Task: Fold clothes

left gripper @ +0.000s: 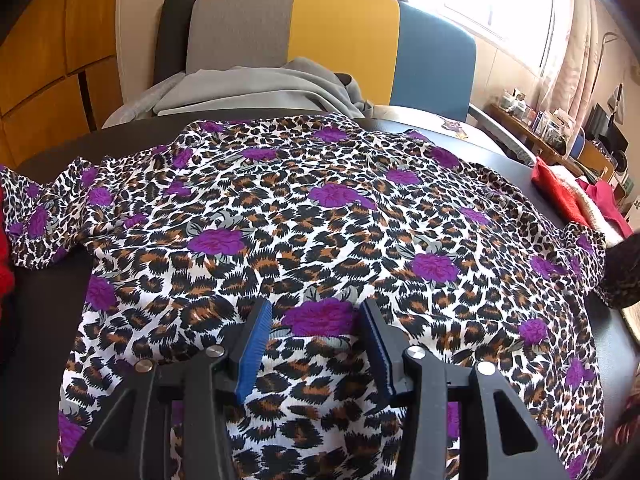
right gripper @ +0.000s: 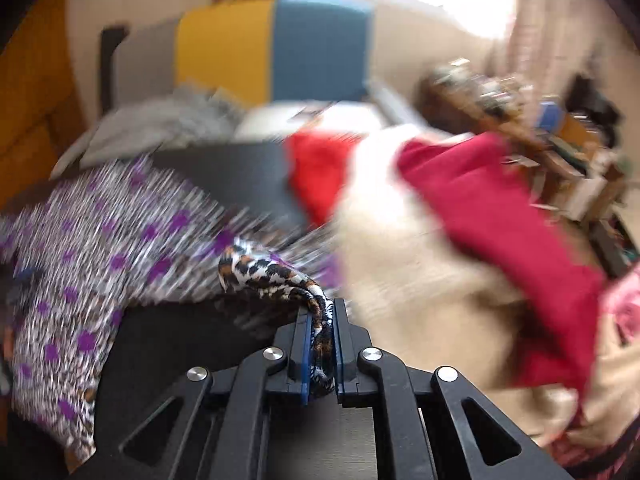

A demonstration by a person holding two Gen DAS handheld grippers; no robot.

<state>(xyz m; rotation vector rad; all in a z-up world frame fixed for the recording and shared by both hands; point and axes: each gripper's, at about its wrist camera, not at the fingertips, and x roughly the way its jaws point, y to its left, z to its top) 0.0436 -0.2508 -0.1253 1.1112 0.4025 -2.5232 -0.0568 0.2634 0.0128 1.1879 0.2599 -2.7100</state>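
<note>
In the left view, our left gripper (left gripper: 316, 344) is hovering with jaws apart over the blouse (left gripper: 320, 220), which is lying spread on the dark desk (left gripper: 44, 300). It is looking thin, soft and slippery, so edges are best for holding.

In the blurred right view, our right gripper (right gripper: 322, 354) is pinching the sleeve end (right gripper: 272, 276), beside piled clothes (right gripper: 440, 232) and a chair (right gripper: 276, 48).

garment: leopard-print top (left gripper: 320, 216) with purple flowers | state: lying spread flat, wrinkling | place: dark counter (left gripper: 44, 320) | edge: bunching between closed jaws

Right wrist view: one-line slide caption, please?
Right gripper, jaws shut on a leopard-print shirt sleeve, motion-blurred beside piled red clothes.
</note>
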